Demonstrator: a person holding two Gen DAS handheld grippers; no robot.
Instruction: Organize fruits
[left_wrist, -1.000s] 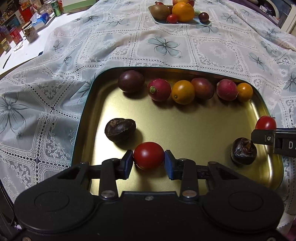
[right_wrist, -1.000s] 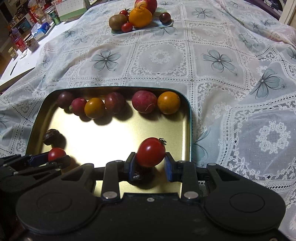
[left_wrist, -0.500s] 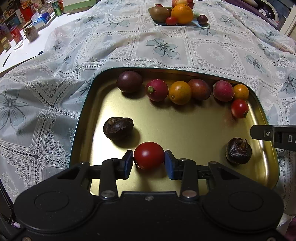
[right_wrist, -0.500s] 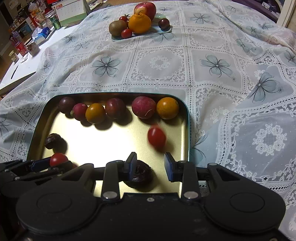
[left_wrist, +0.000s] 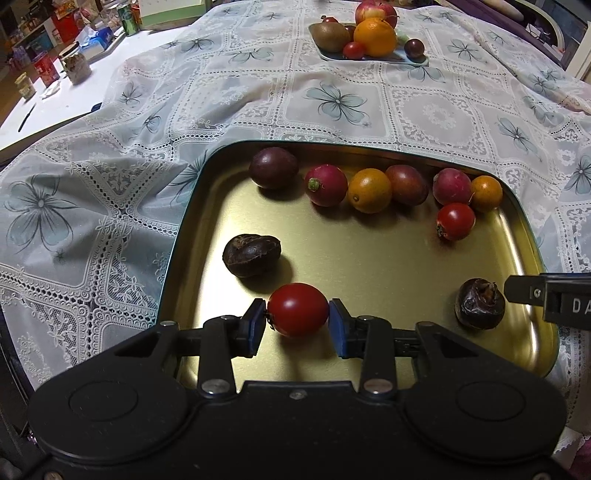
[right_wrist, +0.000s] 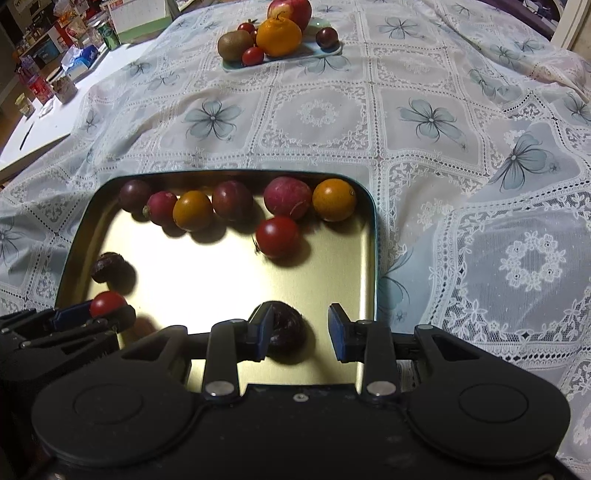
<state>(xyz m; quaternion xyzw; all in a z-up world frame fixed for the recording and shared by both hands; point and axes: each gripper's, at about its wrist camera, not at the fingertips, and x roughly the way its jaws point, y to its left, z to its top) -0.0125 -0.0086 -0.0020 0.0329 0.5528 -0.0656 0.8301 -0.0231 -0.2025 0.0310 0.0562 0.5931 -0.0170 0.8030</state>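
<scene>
Right tongs now gape empty; their round red cherry tomato rolled toward two o'clock. Left tongs grip another red tomato, likely next.

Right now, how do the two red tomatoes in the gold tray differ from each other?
The near tomato is held between the pads of the left gripper; the far tomato lies loose on the tray, with no gripper at it. The near tomato is alone by the near edge; the far tomato sits beside the fruit row at the far edge. Both are small, round and red.
</scene>
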